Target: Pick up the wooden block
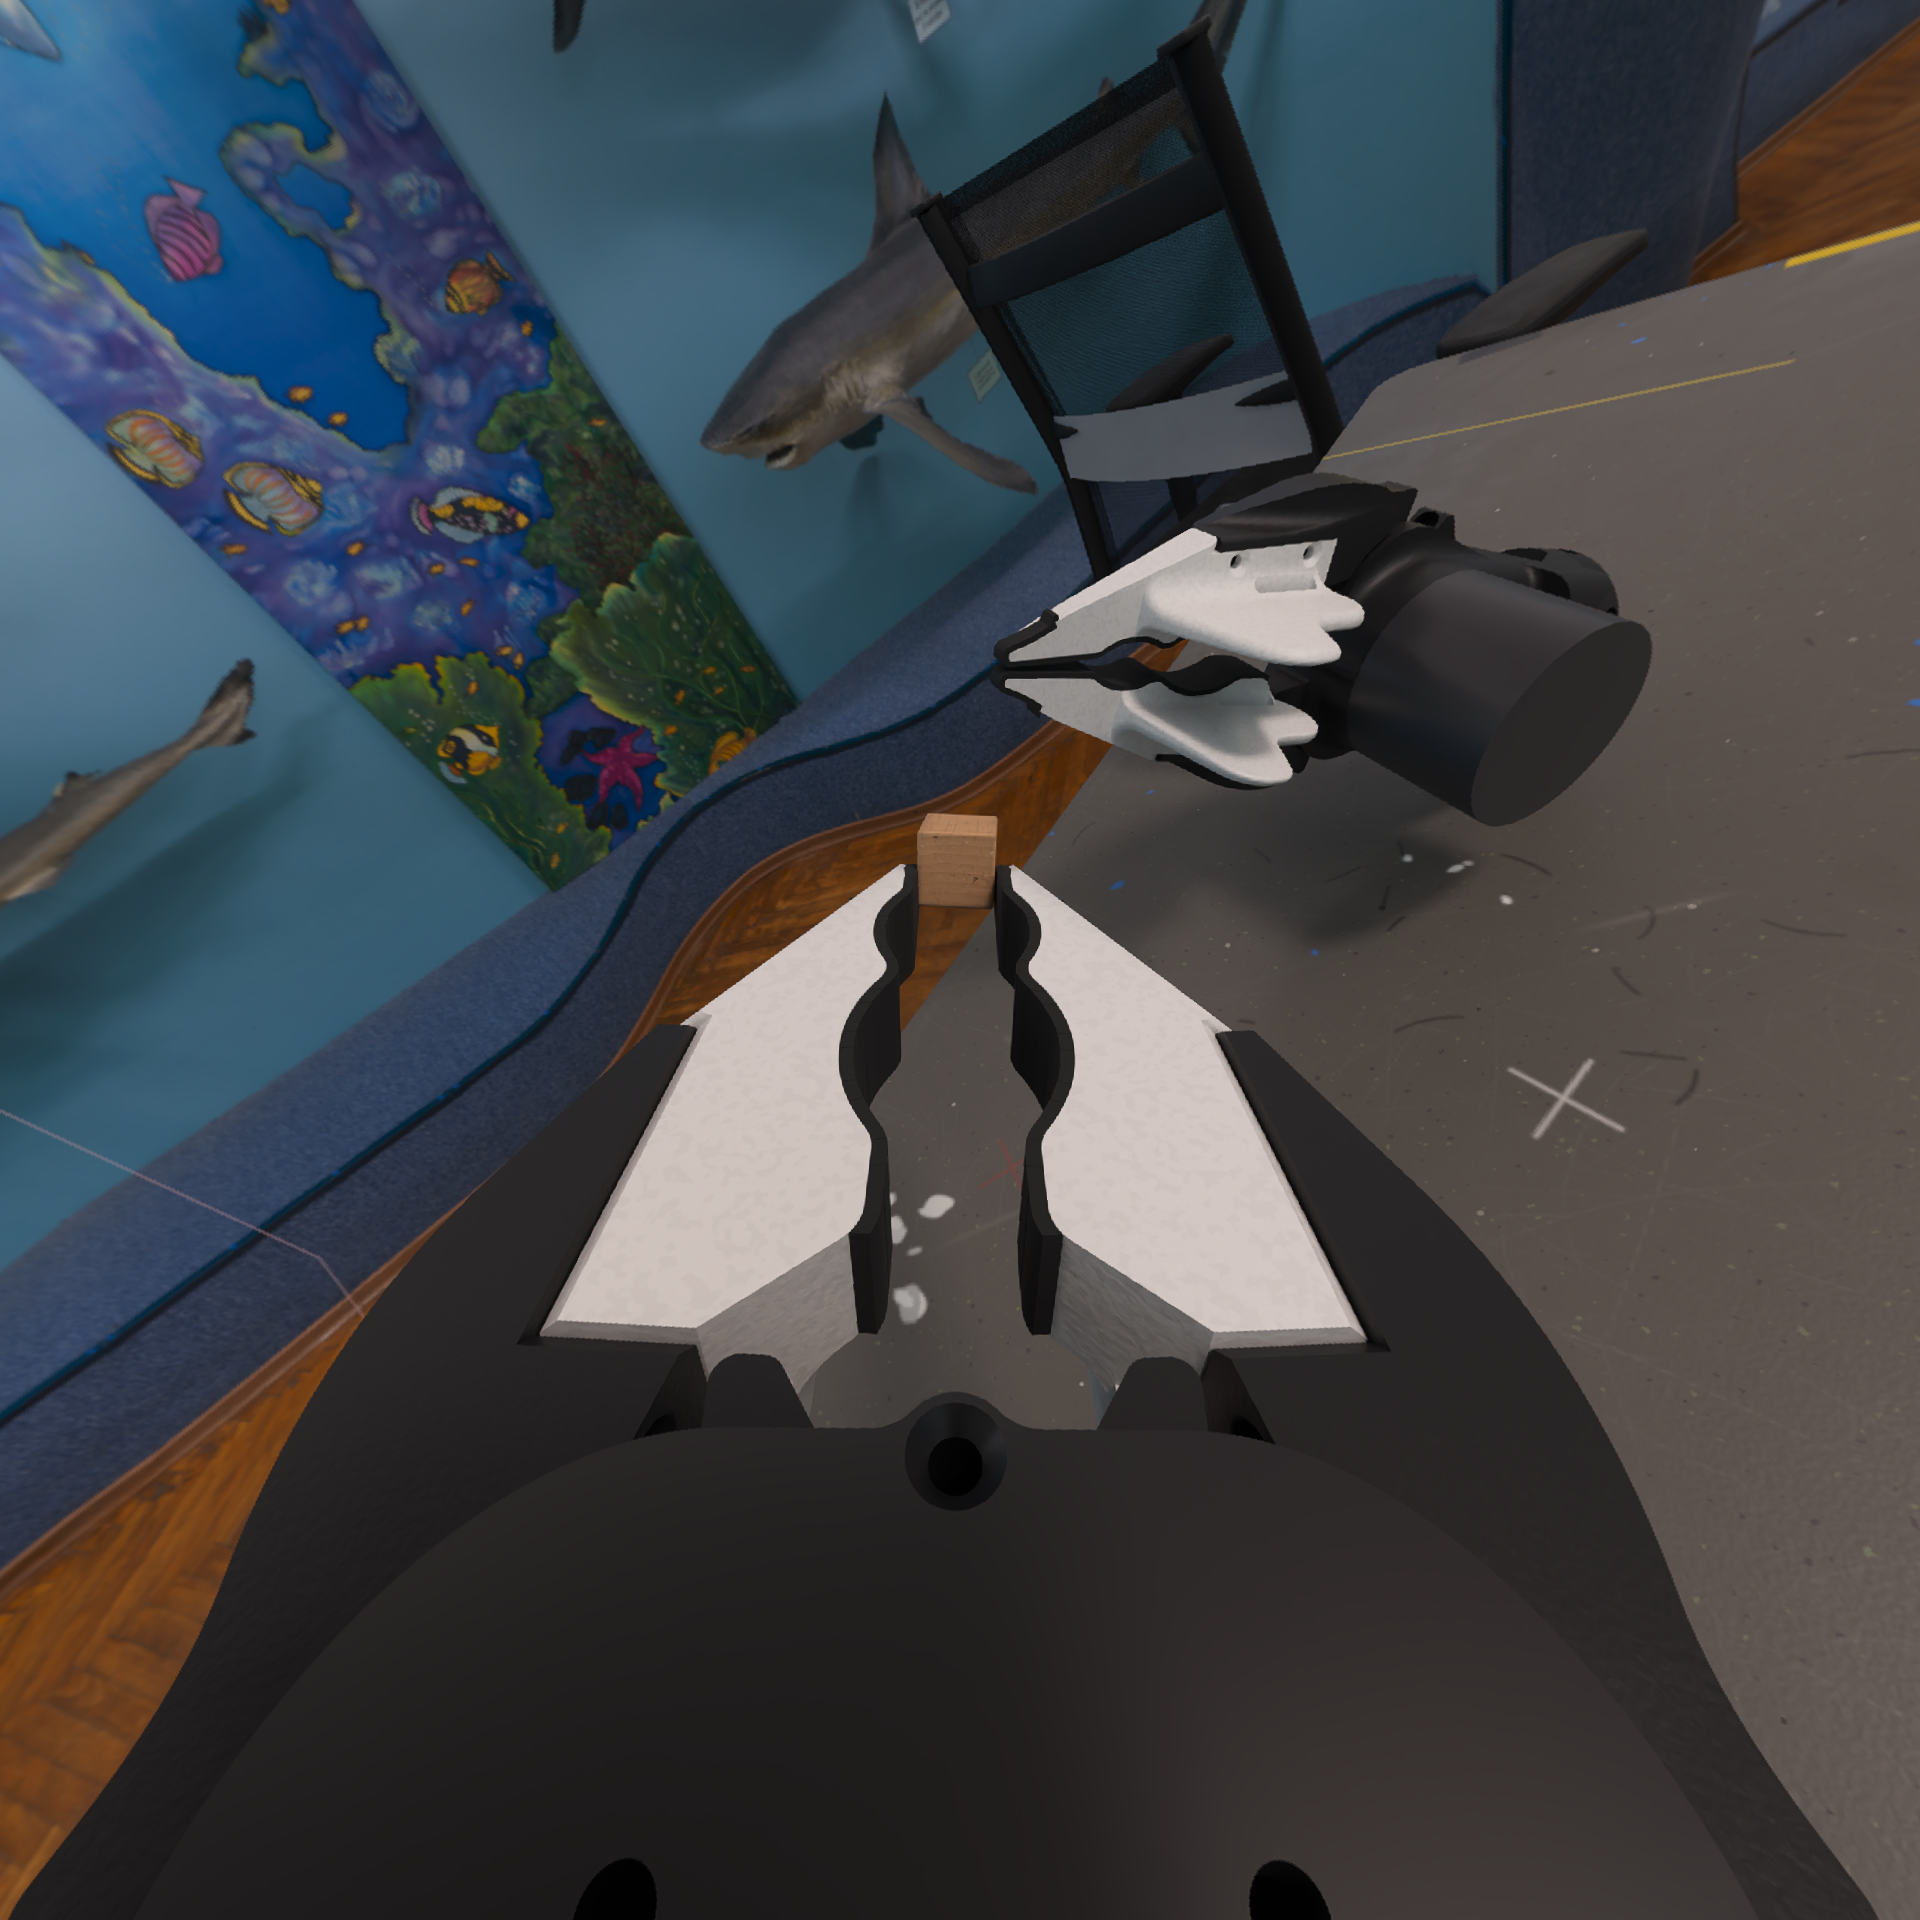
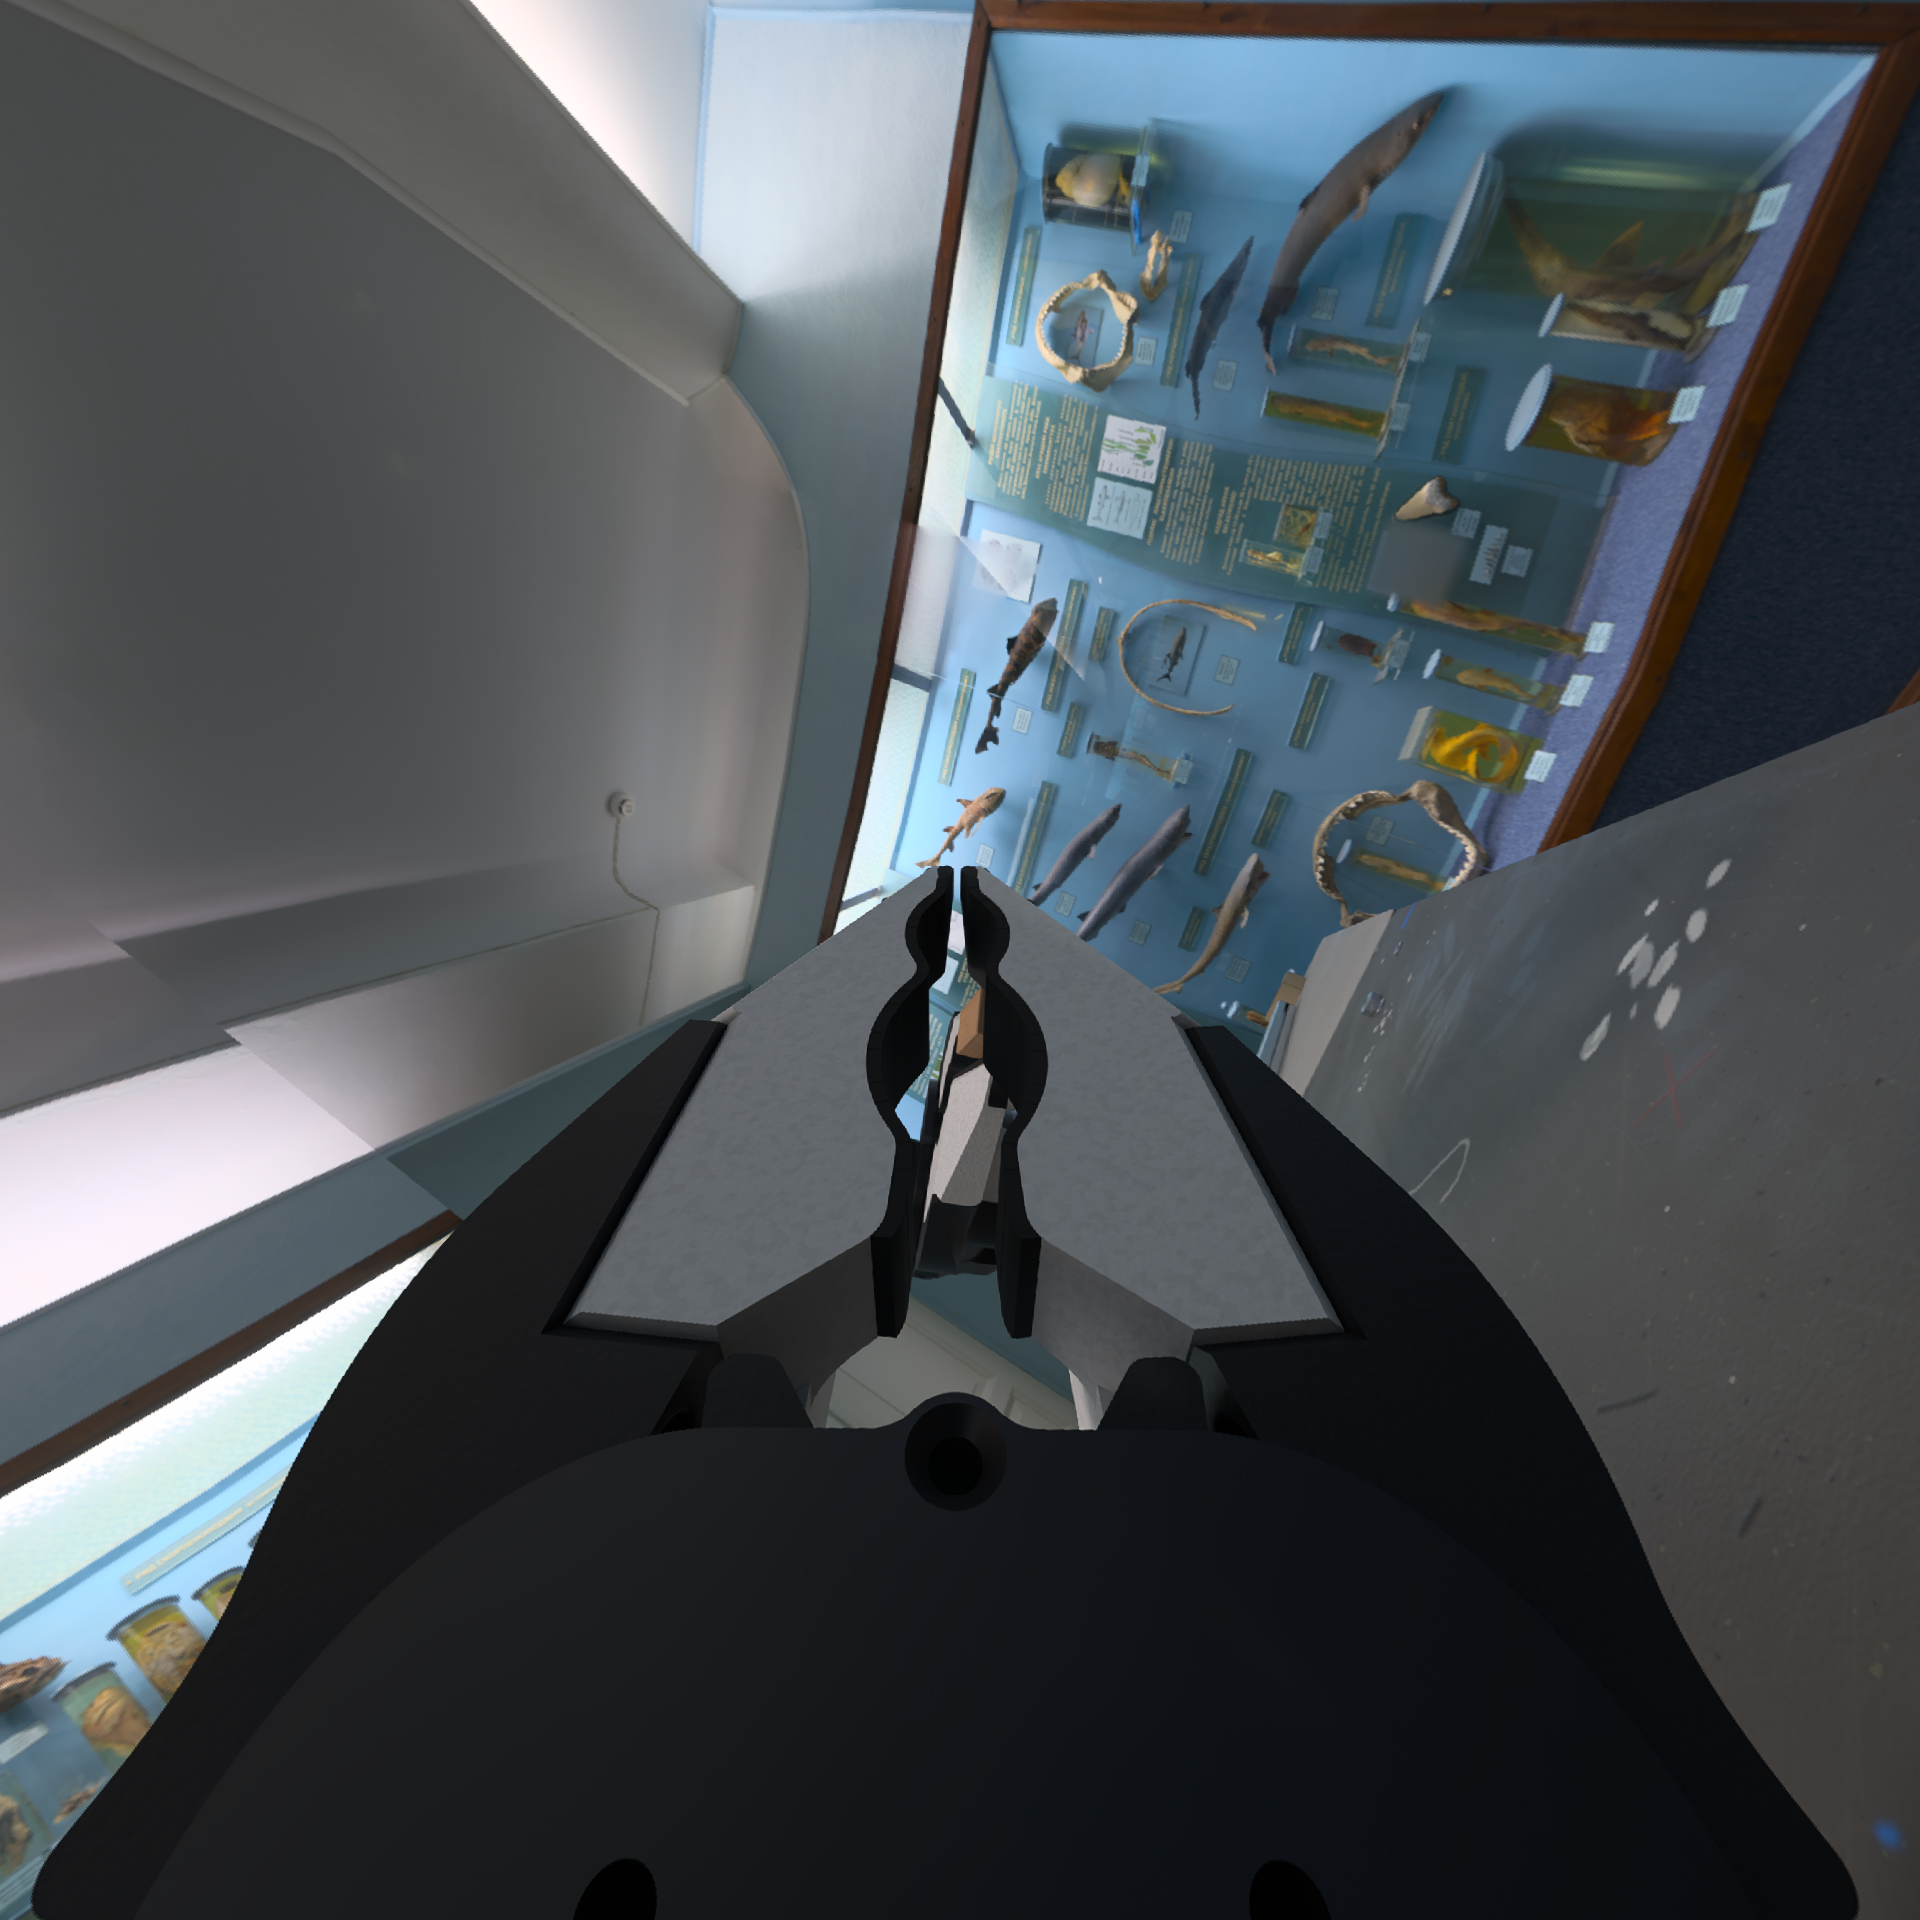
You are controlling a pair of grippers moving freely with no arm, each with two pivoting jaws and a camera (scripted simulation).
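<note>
The wooden block (image 1: 957, 854) is a small light-brown cube. My left gripper (image 1: 957, 885) is shut on it, with the block pinched between the two fingertips and sticking out past them. It is held in the air over the edge of the grey table (image 1: 1558, 1091). My right gripper (image 2: 956, 881) is shut and empty, pointing away from the table. It also shows in the left wrist view (image 1: 1013, 665), hovering beyond and to the right of the block. Through the gap in the right gripper's fingers, a sliver of the block (image 2: 975, 1031) shows.
A black mesh chair (image 1: 1122, 281) stands beyond the table's far edge. The grey table top (image 2: 1662, 1195) carries white paint spots and a chalk cross (image 1: 1564, 1098). Blue display walls with fish models surround the room, and wooden floor (image 1: 156, 1558) lies below.
</note>
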